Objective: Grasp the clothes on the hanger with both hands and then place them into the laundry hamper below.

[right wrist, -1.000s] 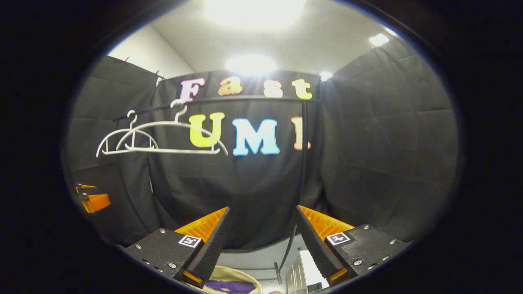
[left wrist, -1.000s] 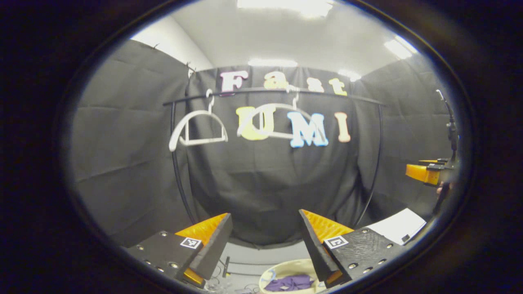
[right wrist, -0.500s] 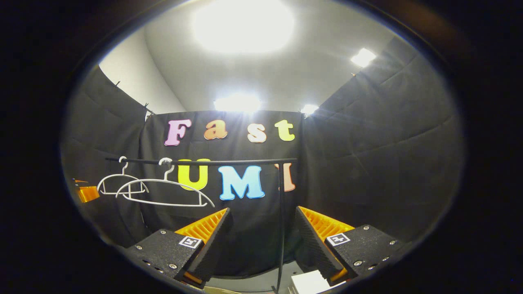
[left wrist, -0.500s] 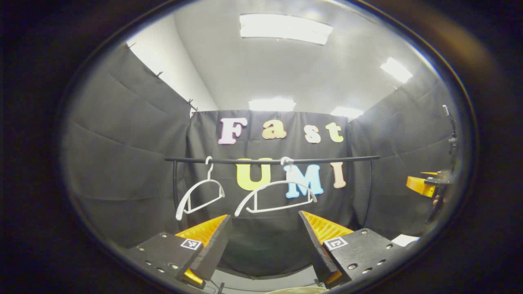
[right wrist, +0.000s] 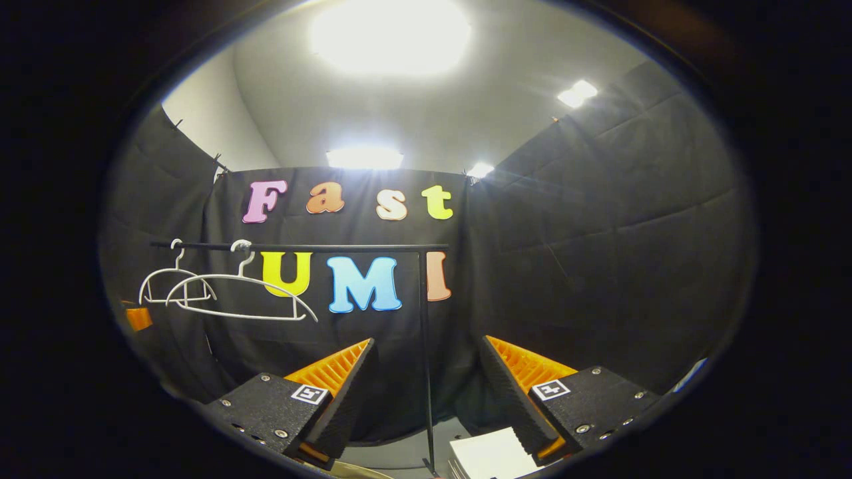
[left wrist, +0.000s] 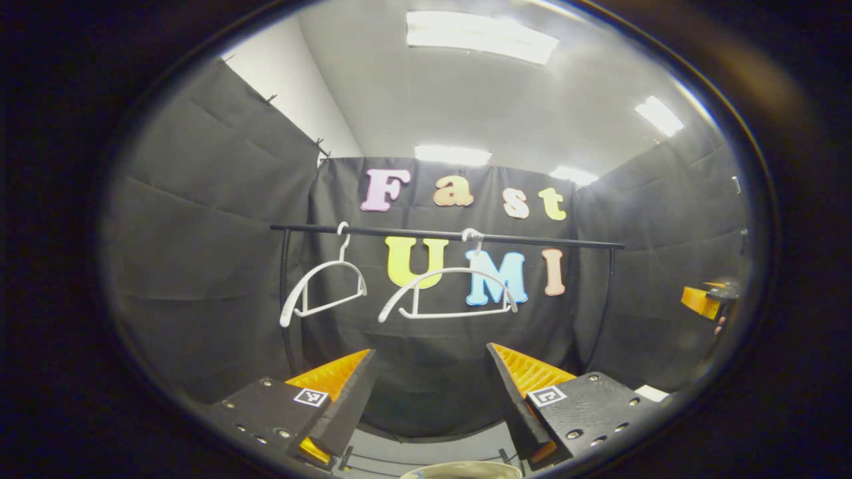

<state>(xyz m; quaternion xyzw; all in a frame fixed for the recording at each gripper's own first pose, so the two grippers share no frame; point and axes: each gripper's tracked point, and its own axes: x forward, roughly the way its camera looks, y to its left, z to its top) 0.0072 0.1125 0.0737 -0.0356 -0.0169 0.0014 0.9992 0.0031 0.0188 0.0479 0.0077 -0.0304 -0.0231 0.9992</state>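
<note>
Two bare white hangers, one (left wrist: 323,293) to the left of the other (left wrist: 446,296), hang on the black rail (left wrist: 446,236) ahead of my left gripper (left wrist: 431,351). That gripper is open with nothing between its fingers. A sliver of the beige hamper rim (left wrist: 466,470) peeks in below it. The right gripper (left wrist: 705,299) shows at the far right edge. In the right gripper view the hangers (right wrist: 239,296) hang at the left on the rail (right wrist: 299,247). My right gripper (right wrist: 427,342) is open and holds nothing. The left gripper (right wrist: 138,318) sits at the far left.
The rail's upright post (right wrist: 424,359) stands straight ahead between the right gripper's fingers. A white flat object (right wrist: 489,456) lies on the floor by the post's foot, its corner (left wrist: 652,392) also in the left gripper view. Black cloth walls close in on all sides.
Both views have tilted up and pulled back from the rail. The hamper holding purple cloth slid out at the bottom edge. Both grippers have stayed open.
</note>
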